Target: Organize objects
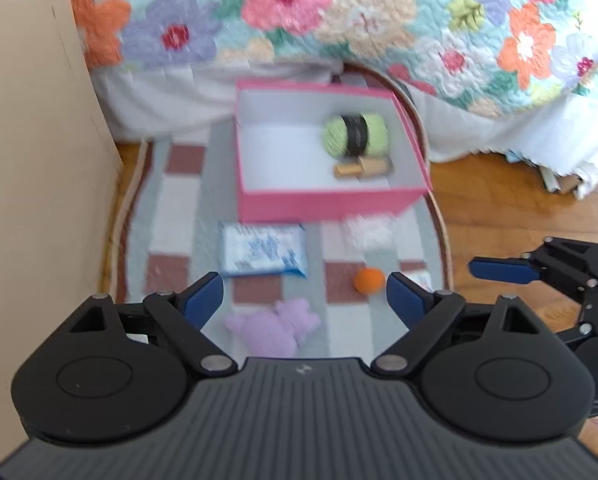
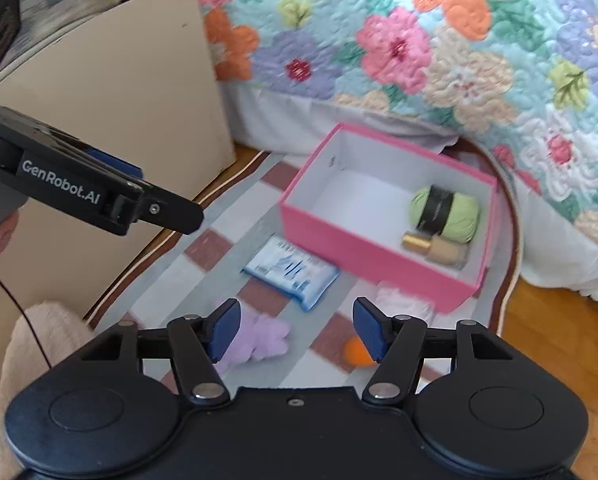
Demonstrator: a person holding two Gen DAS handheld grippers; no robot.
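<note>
While angled down over rug [image 1: 179, 208], both claws (empty) gape.

"GenRobot.AI" in white lettering on the side of your left gripper [image 2: 171, 216], blue print on the white packet [image 2: 293, 274] too blurred to read, yarn band [image 2: 435, 210] lettering illegible

On the rug [image 1: 179, 208], the box [image 1: 319, 202] sits at twelve o'clock, holding yarn [image 1: 355, 136] with a bottle [image 1: 363, 168] before it. Packet [image 1: 264, 250] at ten, ball [image 1: 369, 280] at two, plush toy [image 1: 275, 326] at six.
</note>
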